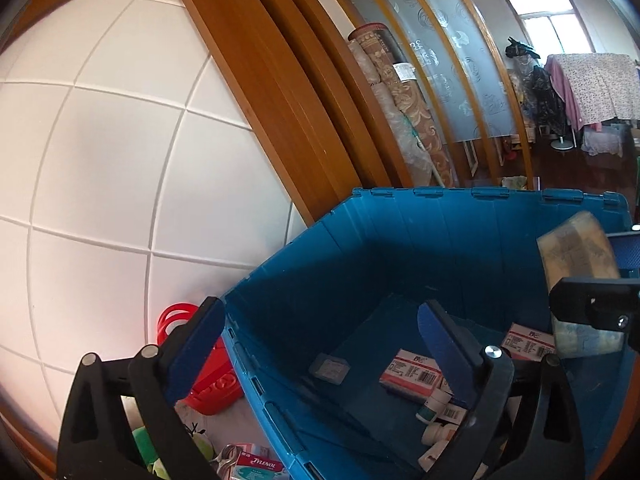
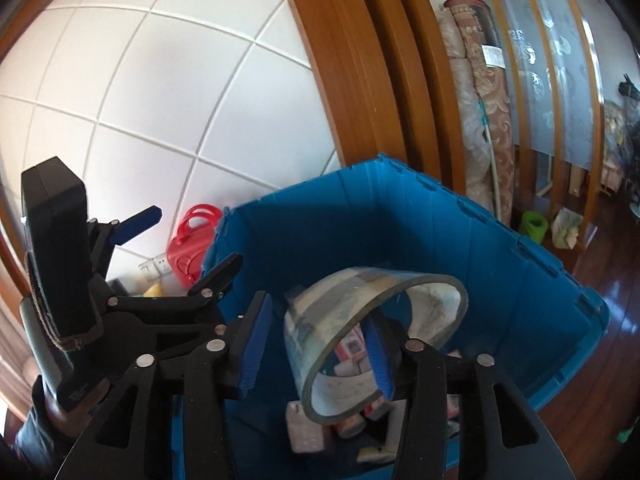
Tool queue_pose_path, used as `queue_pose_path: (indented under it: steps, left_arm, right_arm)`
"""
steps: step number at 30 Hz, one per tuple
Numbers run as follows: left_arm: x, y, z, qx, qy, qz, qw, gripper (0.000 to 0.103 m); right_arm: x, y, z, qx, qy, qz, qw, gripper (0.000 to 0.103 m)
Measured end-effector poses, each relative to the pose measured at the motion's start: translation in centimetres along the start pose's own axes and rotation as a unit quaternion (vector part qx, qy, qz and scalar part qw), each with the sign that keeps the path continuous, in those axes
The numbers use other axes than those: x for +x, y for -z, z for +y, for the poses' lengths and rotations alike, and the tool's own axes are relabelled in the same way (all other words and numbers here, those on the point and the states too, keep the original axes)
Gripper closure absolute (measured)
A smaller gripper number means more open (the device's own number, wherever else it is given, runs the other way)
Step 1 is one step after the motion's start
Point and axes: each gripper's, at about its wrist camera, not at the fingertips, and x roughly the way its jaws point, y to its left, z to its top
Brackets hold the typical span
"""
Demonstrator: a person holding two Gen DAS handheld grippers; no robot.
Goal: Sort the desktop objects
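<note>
Centrally placed: blue crate (image 2: 500,280), against white tiled wall (image 1: 100,140), containing medicine boxes (image 1: 412,374) and small bottles (image 1: 436,398). Beside crate, outside it: red basket (image 2: 192,248). Over crate: right tool (image 2: 316,352), jaws part open, tape roll (image 2: 376,320) looped over one blue pad, apparently not pinched. At crate's near corner: left tool (image 1: 320,352), jaws wide apart, holding nothing.

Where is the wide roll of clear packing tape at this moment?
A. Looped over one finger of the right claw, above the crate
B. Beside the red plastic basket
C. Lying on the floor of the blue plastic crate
A: the wide roll of clear packing tape hangs around one blue-padded finger of the right claw, over the open blue plastic crate.
</note>
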Motion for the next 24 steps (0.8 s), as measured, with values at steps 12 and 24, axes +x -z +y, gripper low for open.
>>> queue_pose_path:
  steps: [12,24]
  left_arm:
    - [-0.2,1.5,0.9,-0.011,-0.013,0.02,0.9997,0.004]
    - [-2.2,3.5,3.9,-0.054,-0.039,0.019,0.9976,0.004]
  right_arm:
    - [1.0,-0.8,0.3,-0.013,-0.01,0.055,0.998,0.013]
    - [-1.8,-2.8,3.3,-0.037,-0.035,0.016,0.999,0.008]
